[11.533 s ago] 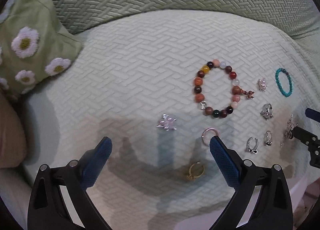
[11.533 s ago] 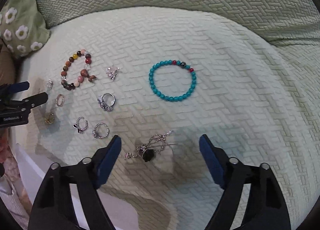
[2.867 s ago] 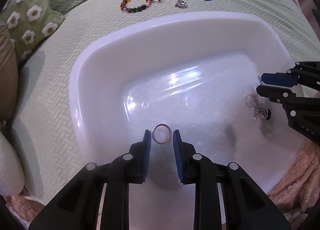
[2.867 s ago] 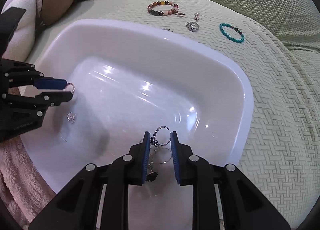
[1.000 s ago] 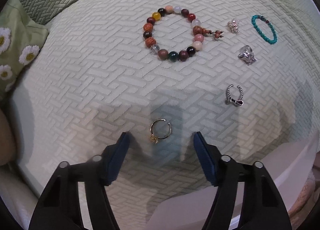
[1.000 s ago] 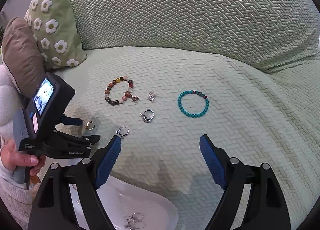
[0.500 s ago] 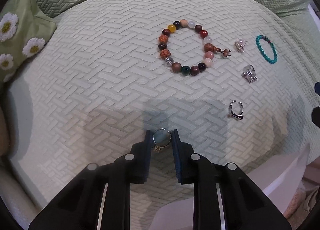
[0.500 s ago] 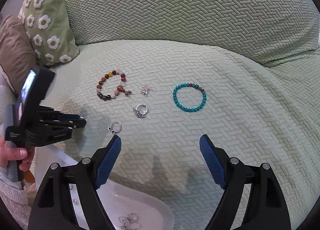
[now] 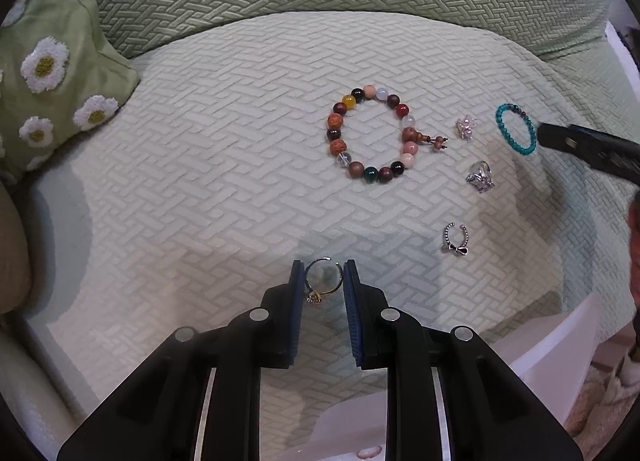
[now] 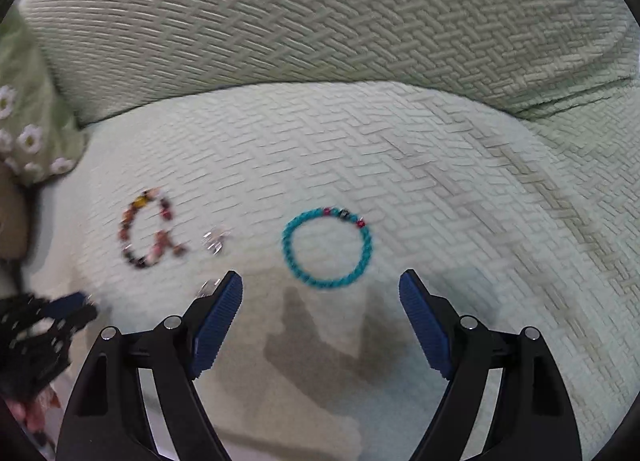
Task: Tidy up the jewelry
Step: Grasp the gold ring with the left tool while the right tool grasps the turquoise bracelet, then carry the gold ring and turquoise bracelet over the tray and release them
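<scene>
Left wrist view: the left gripper (image 9: 323, 285) points down at the cushion (image 9: 200, 189) near its front edge. Its jaws are pressed onto the gold ring (image 9: 322, 281), one pad on each side of the band, with the small ornament hanging at the lower left. The white basin (image 9: 552, 345) lies just past the front edge, toward the right front corner; the judged carry runs that way. Still on the cushion: the multicolour bead bracelet (image 9: 372, 137) at centre, and toward the right edge a bow ring (image 9: 455, 239), a silver ring (image 9: 480, 177), a small charm (image 9: 466, 128) and the turquoise bracelet (image 9: 516, 128).

Right wrist view (blurred): the right gripper (image 10: 322, 325) is spread wide and holds nothing. The turquoise bracelet (image 10: 326, 248) lies flat just beyond the fingertips, centred between them. It is a closed loop without a long axis. The right hand is the nearer one to it.
</scene>
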Demonstrator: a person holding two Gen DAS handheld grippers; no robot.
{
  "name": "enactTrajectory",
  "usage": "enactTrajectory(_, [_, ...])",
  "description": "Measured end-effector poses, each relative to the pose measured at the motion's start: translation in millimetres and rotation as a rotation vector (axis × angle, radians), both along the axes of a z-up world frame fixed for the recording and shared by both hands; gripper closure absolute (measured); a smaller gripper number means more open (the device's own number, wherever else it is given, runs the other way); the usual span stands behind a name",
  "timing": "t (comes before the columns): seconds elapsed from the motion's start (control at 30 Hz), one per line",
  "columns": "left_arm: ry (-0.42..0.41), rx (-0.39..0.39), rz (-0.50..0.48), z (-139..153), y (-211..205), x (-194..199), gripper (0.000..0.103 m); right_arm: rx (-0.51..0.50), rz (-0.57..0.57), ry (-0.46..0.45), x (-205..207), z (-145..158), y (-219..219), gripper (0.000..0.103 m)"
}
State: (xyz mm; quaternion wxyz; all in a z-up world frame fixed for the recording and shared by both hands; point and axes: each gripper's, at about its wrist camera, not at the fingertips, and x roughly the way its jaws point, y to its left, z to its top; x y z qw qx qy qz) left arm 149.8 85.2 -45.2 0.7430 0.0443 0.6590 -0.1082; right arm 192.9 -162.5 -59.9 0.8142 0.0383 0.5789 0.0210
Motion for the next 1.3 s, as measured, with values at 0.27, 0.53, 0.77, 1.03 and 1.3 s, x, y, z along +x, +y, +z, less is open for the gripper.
enactTrajectory(0.27, [0.018,-0.041,-0.018,-4,3,-2,0.084,-0.054,-0.012,0.039,22,-38,4,0.024])
enactTrajectory(0.53, [0.012,-0.024,-0.020,-5,1,-3,0.084,-0.023,0.015,-0.003,23,-30,4,0.077])
enactTrajectory(0.77, [0.005,-0.032,-0.015,-4,1,-4,0.084,0.028,0.018,-0.015,27,-25,-19,0.091])
enactTrajectory(1.03, [-0.001,-0.036,-0.021,-1,2,-4,0.084,0.106,0.013,-0.047,16,5,-44,0.091])
enactTrajectory(1.3, [-0.094,-0.070,-0.022,40,5,-24,0.084,0.137,0.054,-0.161,-26,76,-44,0.091])
